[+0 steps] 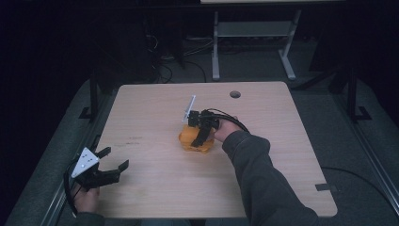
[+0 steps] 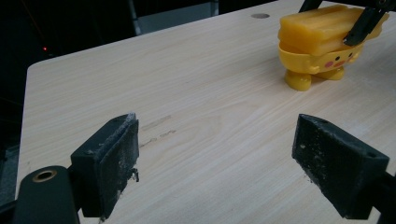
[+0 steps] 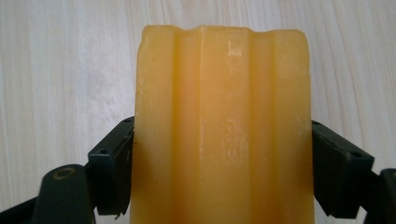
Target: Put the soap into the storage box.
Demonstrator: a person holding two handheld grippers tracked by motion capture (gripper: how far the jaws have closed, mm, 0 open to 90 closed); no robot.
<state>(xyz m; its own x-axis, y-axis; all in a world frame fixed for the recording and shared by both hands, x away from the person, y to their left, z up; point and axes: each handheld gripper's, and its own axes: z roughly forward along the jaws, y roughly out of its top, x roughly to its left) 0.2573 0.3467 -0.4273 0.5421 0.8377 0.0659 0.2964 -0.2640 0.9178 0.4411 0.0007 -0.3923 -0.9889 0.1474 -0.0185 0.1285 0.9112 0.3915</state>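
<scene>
Yellow ridged block w/ no readable writing sits on a duck-faced holder mid-table; right gripper clamps its sides. Left gripper spread wide at near-left corner, holding nothing.

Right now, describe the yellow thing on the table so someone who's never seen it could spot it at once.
On the wooden table, near the middle, the right gripper closes on a yellow block. The block sits atop a yellow duck-faced holder with stubby feet. It is the table's one bright thing; the left gripper waits open at the near left corner.
</scene>
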